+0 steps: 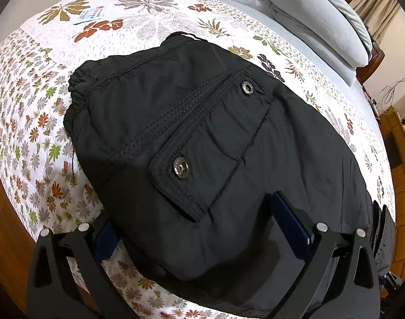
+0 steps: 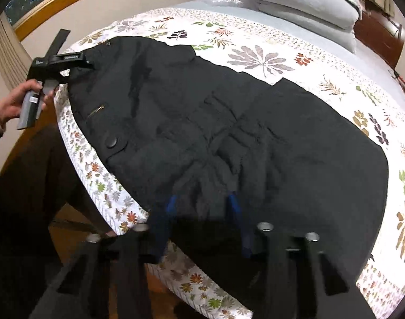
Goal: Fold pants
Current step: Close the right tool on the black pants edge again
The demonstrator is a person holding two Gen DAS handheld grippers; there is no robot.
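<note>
Lying flat across the flowery bedspread [image 2: 258, 61], black pants [image 2: 229, 122] with snap-button pockets [image 1: 181, 168], a small brass zipper [image 2: 96, 110] and a gathered waistband. Left gripper [image 1: 202, 228] spread wide, straddling the waist end, not pinching. Right gripper [image 2: 202, 204] nearly closed, bunching up cloth at the near edge between blue fingers [image 2: 234, 207].

The right wrist view is blurred low down, smearing the right gripper [image 2: 202, 202] fingertips against the black pants [image 2: 229, 133]. At left its edge cuts off the person's arm. Print on the card [image 1: 88, 16], upper left, is unreadably small.
</note>
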